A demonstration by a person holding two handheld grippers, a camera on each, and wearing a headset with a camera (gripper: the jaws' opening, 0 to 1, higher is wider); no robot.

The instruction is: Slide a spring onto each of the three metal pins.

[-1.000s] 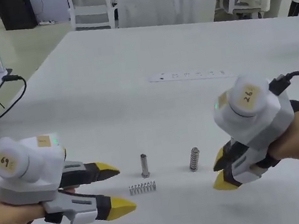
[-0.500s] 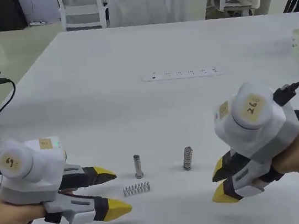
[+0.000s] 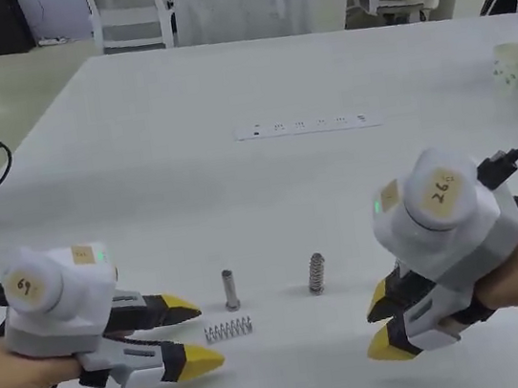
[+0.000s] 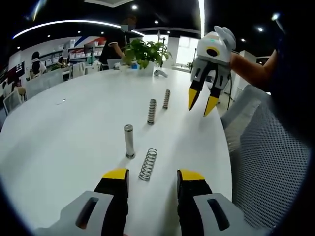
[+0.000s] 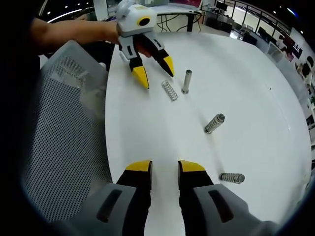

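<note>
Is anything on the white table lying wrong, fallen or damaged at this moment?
Only one thing: a small loose coil spring lies on its side on the white table, beside the bare upright metal pin but not touching it. The neighbouring metal pin already wears its spring. Nothing looks bent or spilled.

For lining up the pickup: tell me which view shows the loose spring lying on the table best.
The left gripper view: the loose spring lies close ahead of the jaws, coils distinct, beside the bare pin. The head view shows the spring small; the right gripper view shows it far off and small.
</note>
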